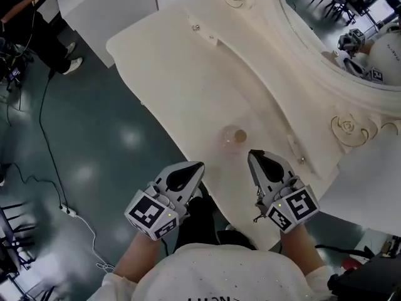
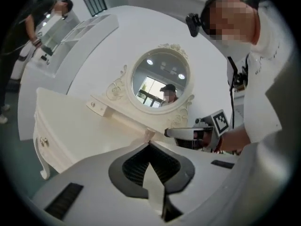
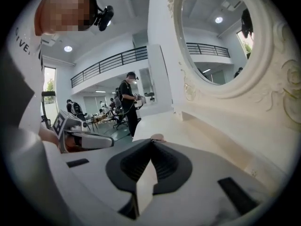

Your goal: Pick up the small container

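A small, pale pinkish translucent container (image 1: 234, 137) stands on the white dressing table (image 1: 188, 86), near its front edge. My left gripper (image 1: 200, 165) is off the table's edge, to the container's near left, with its jaws shut and nothing between them. My right gripper (image 1: 251, 152) hovers over the table just to the container's near right, also shut and empty. In the left gripper view the container (image 2: 148, 133) peeks just beyond the closed tips of the left gripper (image 2: 149, 144), with the right gripper (image 2: 188, 133) to its right. In the right gripper view the container (image 3: 157, 137) shows just past the right gripper's tips (image 3: 151, 140).
An oval mirror in an ornate white frame (image 1: 326, 74) rises at the table's back right. The table has a raised shelf with small knobs (image 1: 195, 27). A person (image 1: 31, 24) stands on the grey floor at the far left, where cables (image 1: 50, 168) trail.
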